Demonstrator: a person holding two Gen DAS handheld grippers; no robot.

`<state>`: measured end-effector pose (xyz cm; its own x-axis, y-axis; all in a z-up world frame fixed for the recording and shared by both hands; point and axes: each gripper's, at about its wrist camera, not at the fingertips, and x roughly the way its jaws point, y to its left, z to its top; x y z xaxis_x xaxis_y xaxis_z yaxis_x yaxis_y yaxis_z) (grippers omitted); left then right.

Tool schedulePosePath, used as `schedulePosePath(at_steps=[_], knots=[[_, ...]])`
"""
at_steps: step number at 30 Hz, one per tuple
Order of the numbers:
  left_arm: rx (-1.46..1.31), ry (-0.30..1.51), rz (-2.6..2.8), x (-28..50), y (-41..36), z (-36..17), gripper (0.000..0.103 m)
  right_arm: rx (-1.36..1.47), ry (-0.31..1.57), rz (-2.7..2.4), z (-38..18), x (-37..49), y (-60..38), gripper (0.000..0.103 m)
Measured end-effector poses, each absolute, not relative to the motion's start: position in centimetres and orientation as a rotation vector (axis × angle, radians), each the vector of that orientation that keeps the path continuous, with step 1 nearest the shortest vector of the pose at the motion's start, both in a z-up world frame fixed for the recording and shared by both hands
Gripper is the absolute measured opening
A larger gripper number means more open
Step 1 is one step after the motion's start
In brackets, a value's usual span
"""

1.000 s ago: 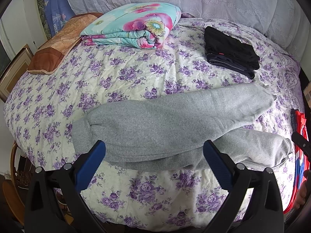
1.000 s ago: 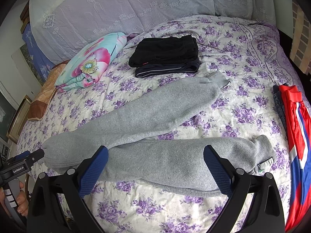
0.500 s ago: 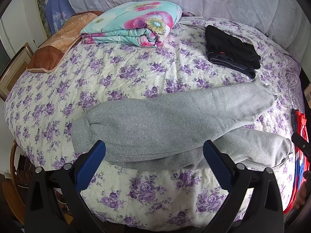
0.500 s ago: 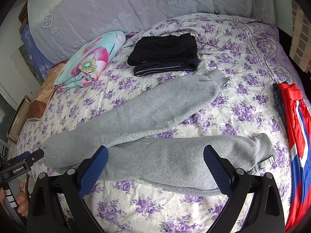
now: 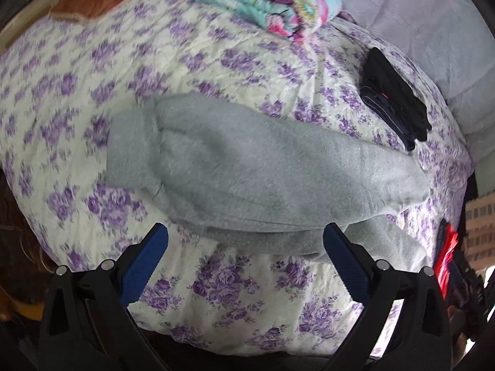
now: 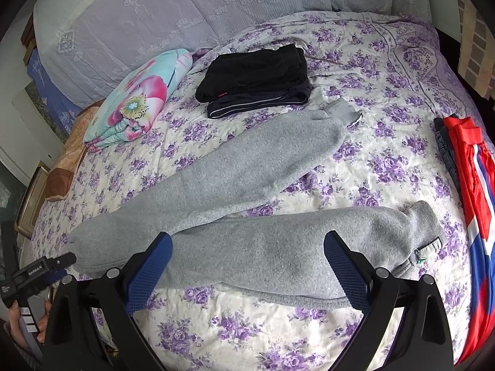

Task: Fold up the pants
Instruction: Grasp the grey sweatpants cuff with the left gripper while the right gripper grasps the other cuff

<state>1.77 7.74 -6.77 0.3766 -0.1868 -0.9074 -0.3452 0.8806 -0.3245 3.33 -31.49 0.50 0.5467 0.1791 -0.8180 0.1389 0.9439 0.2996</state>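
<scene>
Hovering over the near edge of the bed, both of your tools are spread wide and pinching nothing. The grey pants lie flat on the floral bedspread just ahead of the fingers, waist end toward the left tool, the two legs splayed apart in a V toward the right.

You look to be at the very start: no fold made, no cloth gripped. The next move likely calls for bringing one leg onto the other, so you need a pinch at the waistband ahead of the left tool and one at a cuff ahead of the right tool, taking care to catch both layers of the thick fleece.

The right view shows you the whole garment, both cuffs, the near one with a small tag, plus the left tool's handle in your hand at its far left. It also shows the folded black clothes and the red garment beyond the cuffs. The left view, blurred, gives you the ribbed waistband close up but hides most of the lower leg under the upper one.
</scene>
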Motion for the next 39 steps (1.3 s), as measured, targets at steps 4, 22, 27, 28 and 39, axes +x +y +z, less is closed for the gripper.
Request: schedulePosePath(at_steps=[4,22,27,28,39], knots=[[-0.689,1.212,0.097,1.2,10.0,-8.9,0.098,0.442,1.023,0.001,-0.5,3.4,-33.0,0.099],[-0.947,1.178,0.087,5.3,14.2,-10.1,0.029,0.507,1.036,-0.017,-1.7,4.4,-35.3,0.099],[-0.931,1.081,0.024,6.9,14.0,-7.4,0.014,0.536,1.041,-0.047,-2.7,5.6,-37.1,0.099],[-0.914,1.059,0.017,7.5,13.9,-6.6,0.013,0.557,1.041,-0.048,-2.9,6.1,-37.6,0.099],[-0.883,0.987,0.036,17.5,14.6,-3.6,0.013,0.756,0.985,-0.155,-5.4,15.4,-45.2,0.098]])
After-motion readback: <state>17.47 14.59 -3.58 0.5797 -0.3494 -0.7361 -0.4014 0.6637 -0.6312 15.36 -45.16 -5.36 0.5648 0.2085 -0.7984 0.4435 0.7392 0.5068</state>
